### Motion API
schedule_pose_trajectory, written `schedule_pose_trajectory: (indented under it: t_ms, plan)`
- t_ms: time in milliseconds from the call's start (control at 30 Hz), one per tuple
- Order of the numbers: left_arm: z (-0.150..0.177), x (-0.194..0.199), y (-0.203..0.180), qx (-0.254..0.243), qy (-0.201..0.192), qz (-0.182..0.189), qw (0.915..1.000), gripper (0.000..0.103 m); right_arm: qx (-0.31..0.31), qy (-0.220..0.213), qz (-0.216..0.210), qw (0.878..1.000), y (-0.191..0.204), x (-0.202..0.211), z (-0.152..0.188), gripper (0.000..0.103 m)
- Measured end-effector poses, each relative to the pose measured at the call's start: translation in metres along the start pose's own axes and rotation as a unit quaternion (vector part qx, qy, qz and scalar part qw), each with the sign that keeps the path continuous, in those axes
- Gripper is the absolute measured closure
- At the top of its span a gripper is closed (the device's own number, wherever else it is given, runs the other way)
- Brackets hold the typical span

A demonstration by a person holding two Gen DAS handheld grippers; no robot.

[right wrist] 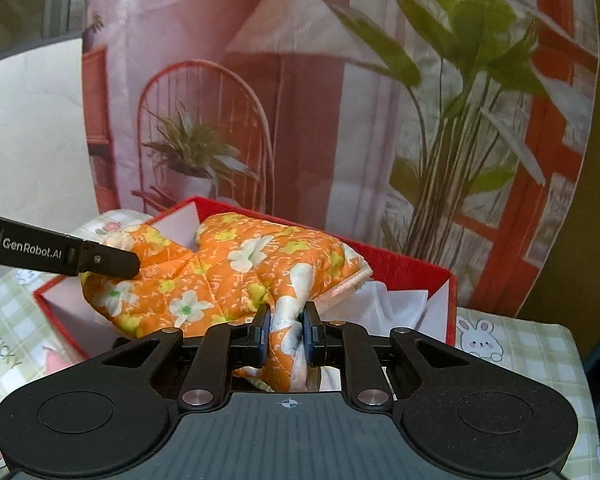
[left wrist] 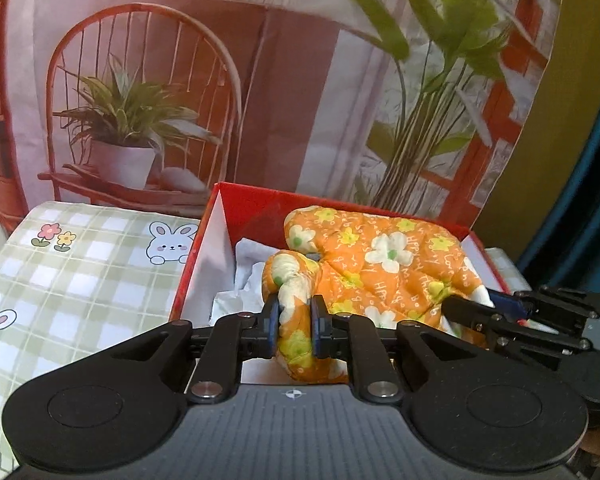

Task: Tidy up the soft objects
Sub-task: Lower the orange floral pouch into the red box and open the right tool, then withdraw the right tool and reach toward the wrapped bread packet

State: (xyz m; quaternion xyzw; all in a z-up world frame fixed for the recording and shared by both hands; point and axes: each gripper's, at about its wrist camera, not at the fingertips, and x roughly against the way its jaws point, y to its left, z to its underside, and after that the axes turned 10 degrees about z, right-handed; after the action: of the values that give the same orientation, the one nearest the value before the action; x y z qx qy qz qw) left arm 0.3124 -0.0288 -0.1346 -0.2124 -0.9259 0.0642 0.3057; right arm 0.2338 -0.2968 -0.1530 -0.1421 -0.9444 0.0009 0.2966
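An orange quilted cloth with white and yellow flowers (left wrist: 380,264) lies over the open red box (left wrist: 252,200). My left gripper (left wrist: 295,322) is shut on the cloth's left near edge. My right gripper (right wrist: 286,330) is shut on the cloth's (right wrist: 228,264) right near edge. The right gripper shows at the right in the left wrist view (left wrist: 500,312), and the left gripper shows at the left in the right wrist view (right wrist: 112,262). White tissue paper (right wrist: 384,304) lines the red box (right wrist: 412,268) under the cloth.
The box stands on a green checked tablecloth with bunny prints (left wrist: 80,264). A printed backdrop of a chair, lamp and plants (left wrist: 260,80) hangs right behind the box. The table's right edge (right wrist: 576,360) is close to the box.
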Motion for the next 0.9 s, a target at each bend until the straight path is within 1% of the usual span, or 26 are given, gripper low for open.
schedule_pose_trajectory:
  t_ms: [33,100,167,233,300,333,367,400,467,533,600,667,800,900]
  plan:
    - [0.0,-0.001,0.0,-0.004,0.001,-0.001,1.0,0.083,0.0,0.003,0.003,1.0,0.001,-0.003,0.0,0.088]
    - [0.0,-0.002,0.0,-0.009,0.005,0.001,1.0,0.073,-0.002,0.002,0.012,1.0,0.002,-0.005,0.0,0.085]
    - [0.001,-0.001,-0.001,-0.013,0.002,0.003,0.9999,0.046,-0.003,-0.003,0.028,1.0,0.003,-0.005,0.001,0.077]
    - [0.002,0.003,0.001,-0.013,-0.009,0.009,0.9998,0.039,-0.007,-0.007,0.04,0.999,0.002,-0.004,0.001,0.074]
    - [0.003,0.007,0.002,-0.013,-0.011,0.017,0.9997,0.037,-0.019,-0.019,0.056,0.998,0.001,0.001,0.003,0.07]
    - [0.004,0.008,0.003,-0.012,-0.009,0.018,0.9997,0.034,-0.021,-0.023,0.059,0.998,0.002,0.004,0.005,0.066]
    - [0.005,0.011,0.004,-0.014,-0.009,0.018,0.9997,0.029,-0.02,-0.029,0.06,0.998,0.003,0.008,0.007,0.064]
    - [0.006,0.014,0.004,-0.018,-0.011,0.018,0.9996,0.027,-0.017,-0.034,0.06,0.998,0.004,0.01,0.007,0.062]
    - [0.009,0.023,0.003,-0.031,-0.019,0.014,0.9992,0.019,-0.013,-0.047,0.061,0.997,0.007,0.018,0.011,0.055]
    - [0.01,0.035,0.003,-0.039,-0.026,0.013,0.9988,0.018,-0.019,-0.063,0.052,0.996,0.006,0.028,0.014,0.051]
    - [0.01,0.049,0.002,-0.047,-0.034,0.022,0.9981,0.018,-0.018,-0.078,0.031,0.996,0.004,0.041,0.019,0.05]
    - [0.013,0.063,-0.001,-0.058,-0.039,0.025,0.9972,0.018,-0.004,-0.088,0.016,0.996,0.004,0.054,0.026,0.05]
    - [0.023,0.083,-0.011,-0.076,-0.042,0.024,0.9959,0.018,0.014,-0.094,-0.005,0.996,0.001,0.082,0.038,0.05]
    - [0.035,0.092,-0.017,-0.071,-0.042,0.04,0.9958,0.018,0.012,-0.096,-0.012,0.995,-0.002,0.101,0.046,0.05]
